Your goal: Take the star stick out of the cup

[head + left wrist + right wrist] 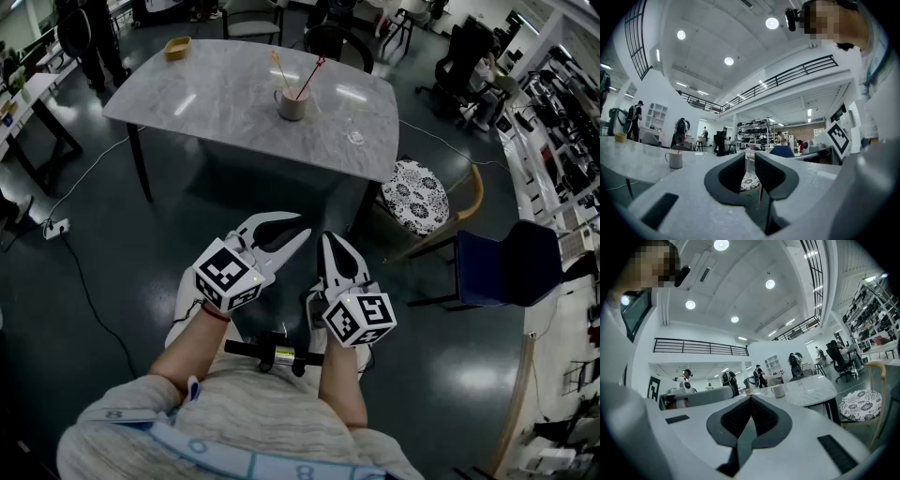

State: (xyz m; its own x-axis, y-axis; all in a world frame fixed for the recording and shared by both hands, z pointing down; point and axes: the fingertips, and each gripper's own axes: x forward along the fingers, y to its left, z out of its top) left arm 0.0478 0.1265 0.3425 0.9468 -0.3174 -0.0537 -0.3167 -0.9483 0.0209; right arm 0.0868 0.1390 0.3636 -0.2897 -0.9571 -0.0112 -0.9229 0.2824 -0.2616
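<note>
Head view showed the cup (292, 103) on the far part of the grey tabletop (216, 94), well apart from both hand-held grippers. The red star stick (311, 77) stood in it, its long axis tilted and its top leaning far and right. A yellowish stick (278, 69) beside it leaned left. The left hand-held gripper (281, 230) had its jaws slightly apart and empty. The right hand-held gripper (332, 242) had its jaws pressed together on nothing. Only the right gripper view showed the stick's small red top above the cup.
</note>
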